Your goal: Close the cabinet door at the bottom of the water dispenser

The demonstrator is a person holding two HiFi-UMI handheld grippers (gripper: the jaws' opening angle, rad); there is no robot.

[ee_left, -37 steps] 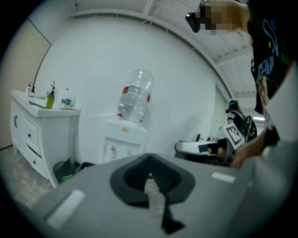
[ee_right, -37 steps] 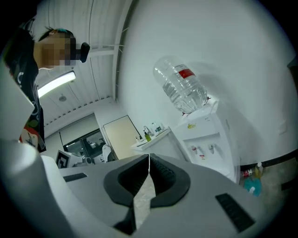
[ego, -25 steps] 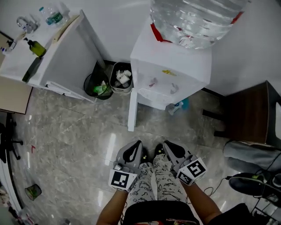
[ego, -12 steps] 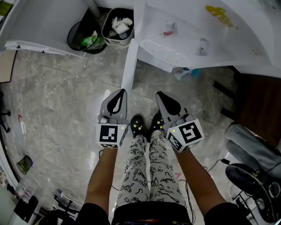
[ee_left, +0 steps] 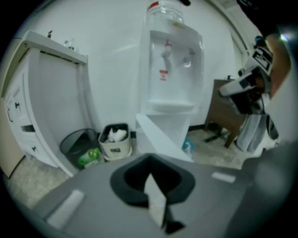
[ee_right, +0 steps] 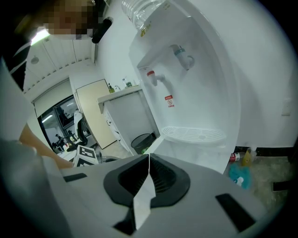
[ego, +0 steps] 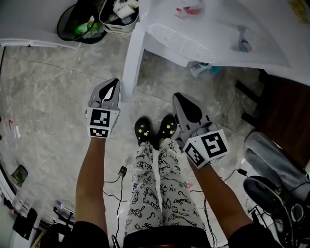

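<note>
The white water dispenser fills the top of the head view, its drip tray jutting out. Its bottom cabinet door stands open, swung out toward me and seen edge-on. My left gripper is shut and empty, its tip just left of the door's free end. My right gripper is shut too, right of the door and in front of the open cabinet. In the left gripper view the door slants out below the dispenser, beyond the shut gripper. The right gripper view shows the drip tray.
A black mesh bin and a white bin full of rubbish stand left of the dispenser. Small bottles lie at the cabinet's foot. A dark wooden chair is at the right. Cables trail on the marble floor by my feet.
I have closed in on the dispenser, which now fills the top of the head view. Both grippers moved forward; the left one shifted left to beside the open door. Both stayed shut.
</note>
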